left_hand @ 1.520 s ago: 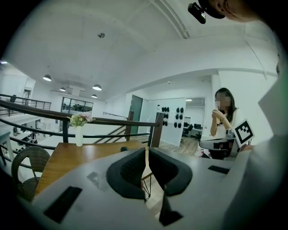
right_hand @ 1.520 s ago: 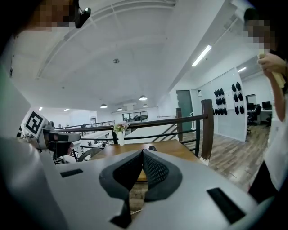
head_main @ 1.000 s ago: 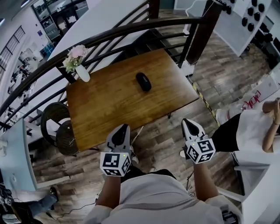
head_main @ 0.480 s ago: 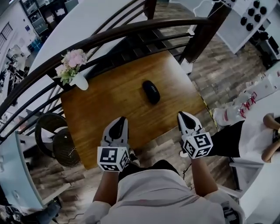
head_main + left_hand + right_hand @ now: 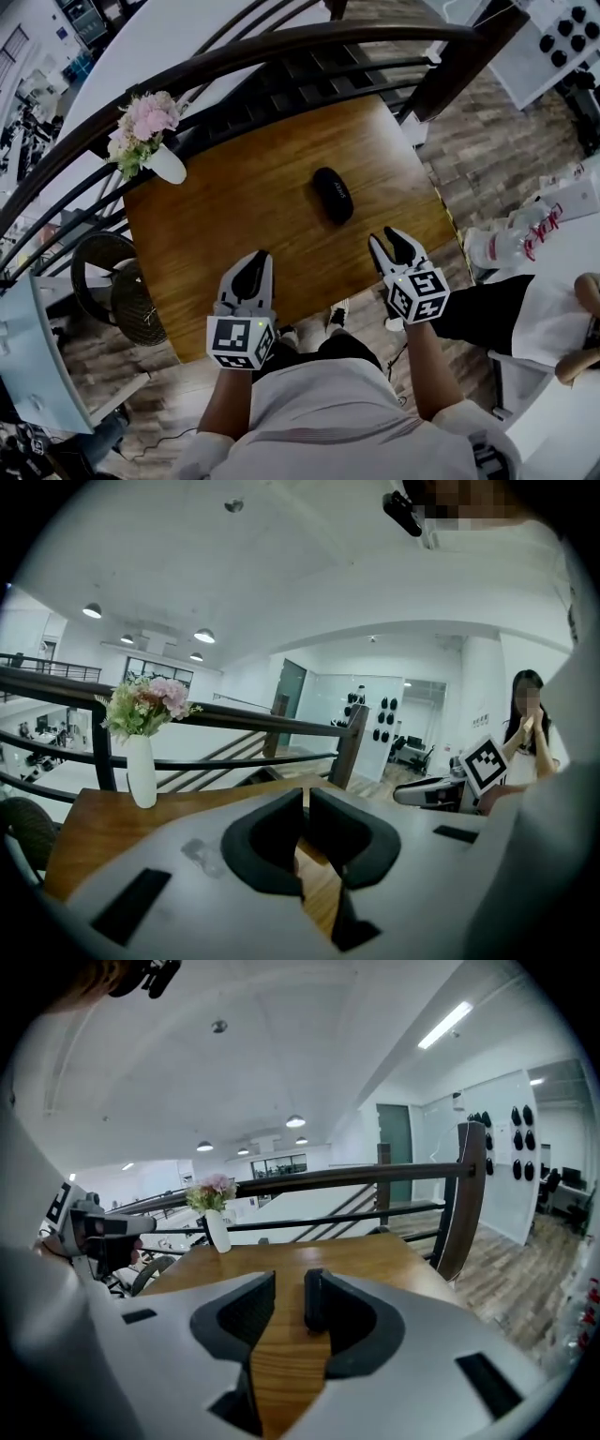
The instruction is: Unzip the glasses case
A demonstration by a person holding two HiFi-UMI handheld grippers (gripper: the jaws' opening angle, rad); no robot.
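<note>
While hovering at the near edge of the wooden table (image 5: 234, 220), clenched empty at the left gripper (image 5: 256, 260), parted at the right gripper (image 5: 386, 240) after just opening, nothing between. Out ahead near the table's middle, touched by neither: a black glasses case (image 5: 333, 194), lying flat.

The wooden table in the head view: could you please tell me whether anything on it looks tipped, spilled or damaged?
Nothing stands out. The black oval glasses case lies flat near the middle of the brown wooden table, and the white vase of pink flowers stands upright at its far left corner.
</note>
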